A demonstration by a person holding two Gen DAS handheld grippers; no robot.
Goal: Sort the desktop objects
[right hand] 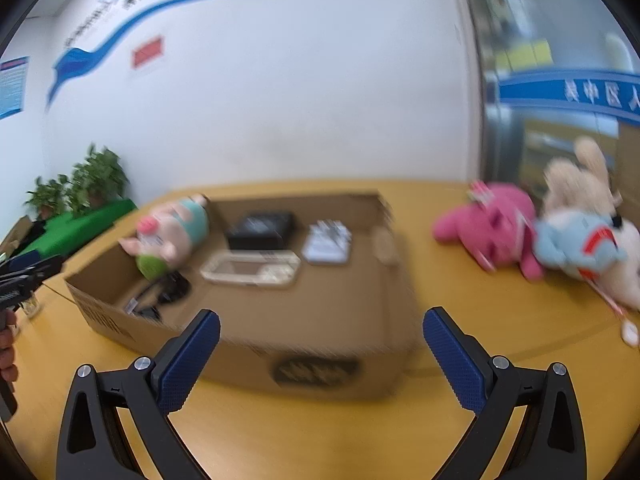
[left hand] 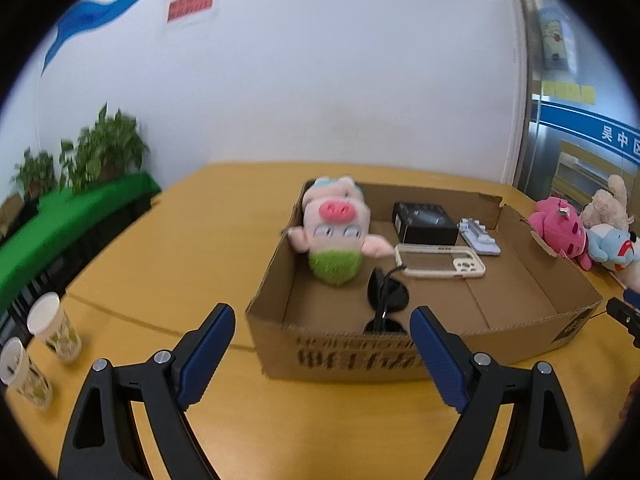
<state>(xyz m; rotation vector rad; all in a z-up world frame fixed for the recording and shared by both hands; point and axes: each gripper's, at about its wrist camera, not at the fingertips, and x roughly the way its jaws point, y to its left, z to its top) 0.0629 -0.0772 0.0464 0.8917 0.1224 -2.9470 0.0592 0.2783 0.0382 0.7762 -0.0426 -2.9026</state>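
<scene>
Cardboard box (left hand: 532, 280) on the yellow table (left hand: 192, 240), both my tongs spread wide and holding nothing.

My left gripper (left hand: 322, 350) hangs before the box's near wall; my right gripper (right hand: 322, 354) hangs at its near corner. Inside lie a pig plush (left hand: 334, 226) against the left wall, sunglasses (left hand: 386, 300), a clear phone case (left hand: 440, 261), a black box (left hand: 424, 222) and a pale small item (left hand: 478, 236). Pink (right hand: 492, 224), blue (right hand: 576, 242) and cream (right hand: 576, 178) plush toys lie on the table to the right. Two paper cups (left hand: 54, 326) stand far left.

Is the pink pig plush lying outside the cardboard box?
No, the pink pig plush lies inside the cardboard box, against its far left corner.
</scene>
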